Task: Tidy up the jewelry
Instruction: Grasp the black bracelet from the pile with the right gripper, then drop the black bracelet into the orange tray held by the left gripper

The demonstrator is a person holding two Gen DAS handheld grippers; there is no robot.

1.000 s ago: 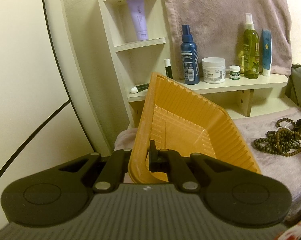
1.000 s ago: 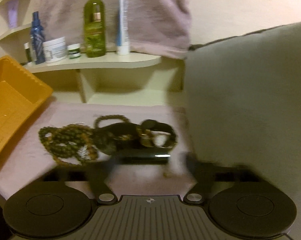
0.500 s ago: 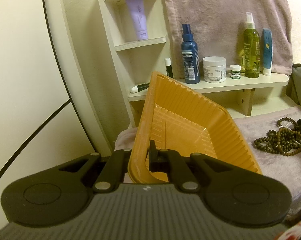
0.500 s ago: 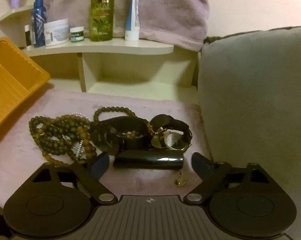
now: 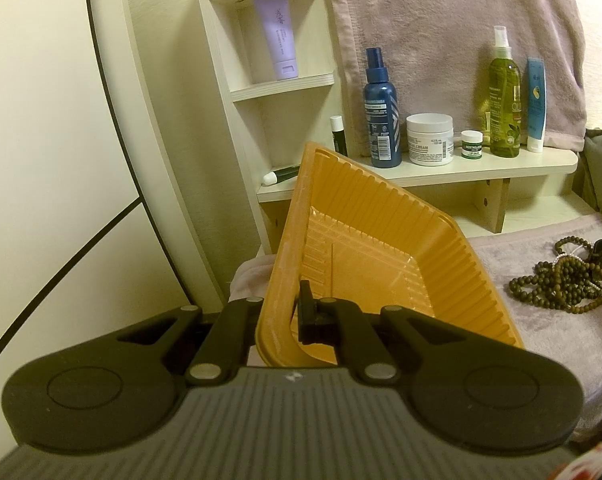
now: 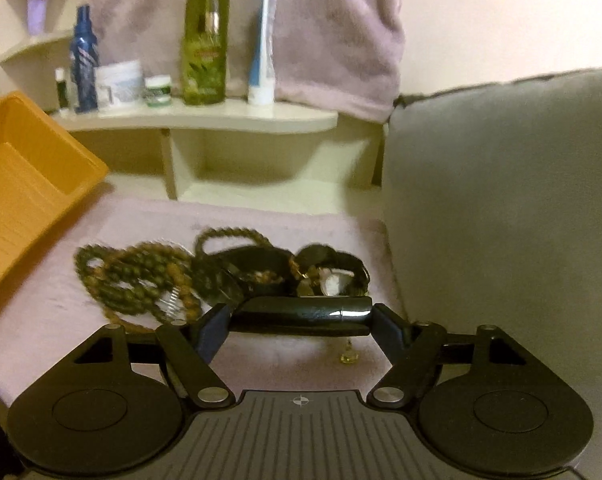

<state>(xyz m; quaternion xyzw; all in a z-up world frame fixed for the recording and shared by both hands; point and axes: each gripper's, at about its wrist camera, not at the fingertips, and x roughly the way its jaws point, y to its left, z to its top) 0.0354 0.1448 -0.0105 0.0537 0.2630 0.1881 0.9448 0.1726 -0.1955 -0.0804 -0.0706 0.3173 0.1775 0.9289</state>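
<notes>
The orange tray [image 5: 381, 248] is tilted up; green beads [image 6: 133, 276], watches [image 6: 333, 272] and a black tube [image 6: 301, 312] lie beside it.

A ribbed orange plastic tray [image 5: 385, 248] with a semi-glossy sheen sits on soft, napped mauve cloth [image 6: 285, 216]. Matt wooden-looking bead strands [image 6: 137, 276] lie at the nine o'clock side of a glossy black cylindrical case [image 6: 301, 314]. Behind, pale smooth wooden shelving [image 5: 461, 170] carries plastic bottles; a matt grey fabric cushion [image 6: 509, 208] stands at three o'clock.
</notes>
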